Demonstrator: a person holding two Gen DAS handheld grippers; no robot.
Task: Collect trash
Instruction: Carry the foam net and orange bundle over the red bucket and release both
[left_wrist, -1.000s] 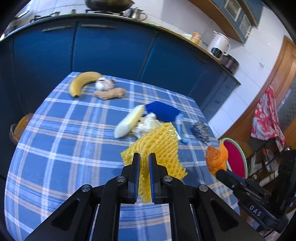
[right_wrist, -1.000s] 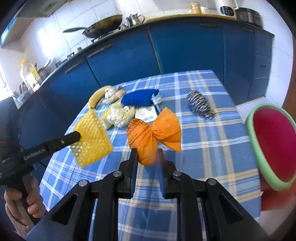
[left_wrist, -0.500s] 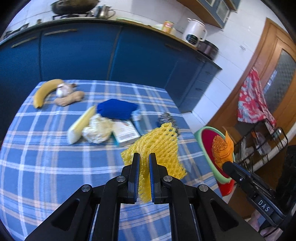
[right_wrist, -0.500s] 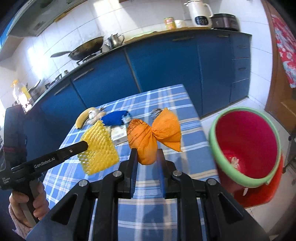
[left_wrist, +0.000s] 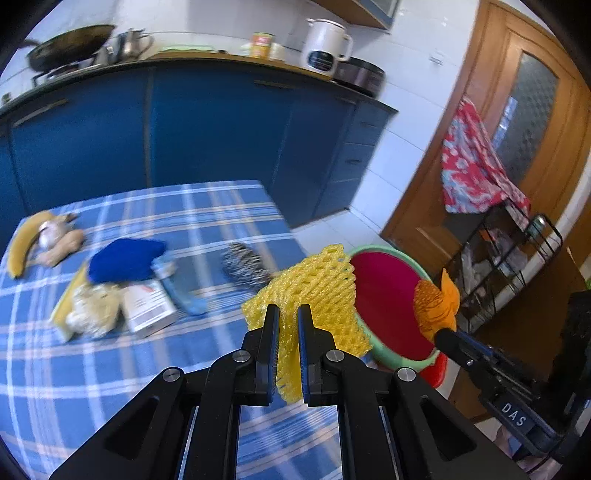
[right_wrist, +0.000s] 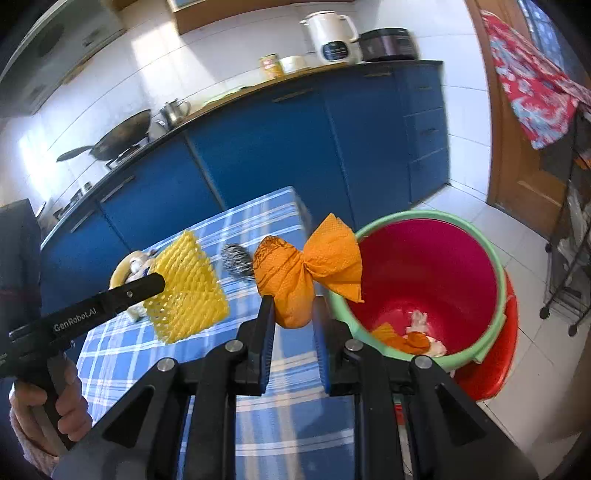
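While both hand-held tools hang above the near right corner of the blue-and-white checked tablecloth (left_wrist: 110, 373), each has a piece of rubbish pinched between its fingers. The left gripper (left_wrist: 287, 343) is clamped tight on a yellow foam fruit net (left_wrist: 314, 295), which fans out upward from the blue pads and is clear of the cloth. The right gripper (right_wrist: 293, 325) is closed on a crumpled orange paper napkin twisted like a bow (right_wrist: 306, 269) — its lower lobe sits between the pads, the flared end points toward the bin. From the left camera that napkin (left_wrist: 436, 302) shows up in front of the bin's mouth.

On the floor just right of the table stands a red plastic bucket with a pale green rim (right_wrist: 495, 266). At its bottom lie a few scraps, orange and pale — I cannot tell what they are.

Back on the cloth, further left, lie a yellow banana (left_wrist: 22, 243), a knob of ginger (left_wrist: 62, 247), a dark blue cloth bundle (left_wrist: 122, 258), a small white carton (left_wrist: 147, 310), a pale crumpled wad (left_wrist: 88, 310) and a black-and-white patterned pouch (left_wrist: 243, 264); all are blurred. A person's hand (right_wrist: 48, 402) grips the left tool's handle at the lower left of the right camera's view.
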